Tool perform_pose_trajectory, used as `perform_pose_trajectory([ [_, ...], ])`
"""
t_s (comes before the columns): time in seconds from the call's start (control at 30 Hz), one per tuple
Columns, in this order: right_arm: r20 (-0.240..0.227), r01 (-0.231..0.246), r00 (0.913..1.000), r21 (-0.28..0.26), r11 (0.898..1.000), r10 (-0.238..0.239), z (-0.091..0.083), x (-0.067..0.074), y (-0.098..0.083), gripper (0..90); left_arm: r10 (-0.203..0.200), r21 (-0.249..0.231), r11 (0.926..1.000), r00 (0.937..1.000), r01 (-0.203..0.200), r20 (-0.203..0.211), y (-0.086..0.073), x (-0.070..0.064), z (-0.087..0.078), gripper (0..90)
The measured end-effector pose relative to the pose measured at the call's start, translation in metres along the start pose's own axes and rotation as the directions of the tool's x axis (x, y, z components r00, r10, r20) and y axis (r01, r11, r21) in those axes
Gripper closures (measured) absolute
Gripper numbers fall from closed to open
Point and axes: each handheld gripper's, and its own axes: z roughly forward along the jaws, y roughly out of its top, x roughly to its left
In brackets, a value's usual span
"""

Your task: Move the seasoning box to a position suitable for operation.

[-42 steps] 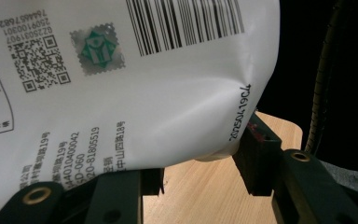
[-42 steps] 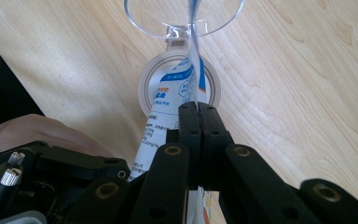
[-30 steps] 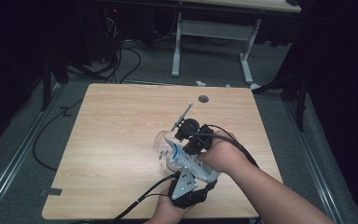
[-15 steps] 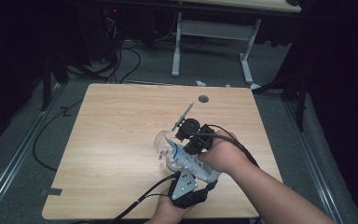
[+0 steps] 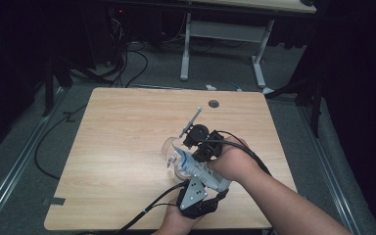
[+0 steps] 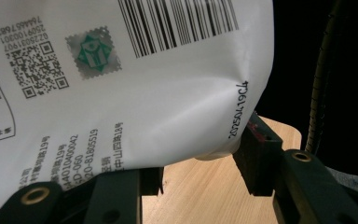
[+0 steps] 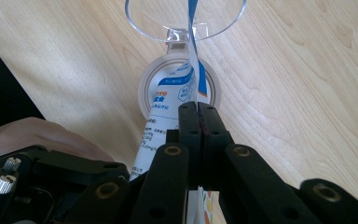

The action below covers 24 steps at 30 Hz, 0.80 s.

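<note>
Over the wooden table (image 5: 127, 147), the left gripper (image 6: 200, 179) has its jaws spread either side of a white printed pouch (image 6: 135, 84), pressing its bottom end, barcode and QR code facing the camera. The pouch (image 5: 196, 169) hangs just above the near middle of the tabletop, over a clear lidded container (image 7: 179, 84) with its lid flipped open. On the right, the right gripper (image 7: 198, 121) has its jaws pinched tight on the pouch's thin top edge.
</note>
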Motion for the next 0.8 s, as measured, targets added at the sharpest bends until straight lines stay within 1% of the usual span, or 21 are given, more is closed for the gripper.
perform_pose_trajectory([
  [0.8, 0.000, 0.008, 1.0000, 0.000, 1.000, -0.008, 0.0017, 0.0008, 0.0013, 89.9, -0.004, -0.009, 0.9999, 1.0000, 0.004, 0.002, 0.0006, -0.0003, -0.0004, 57.2],
])
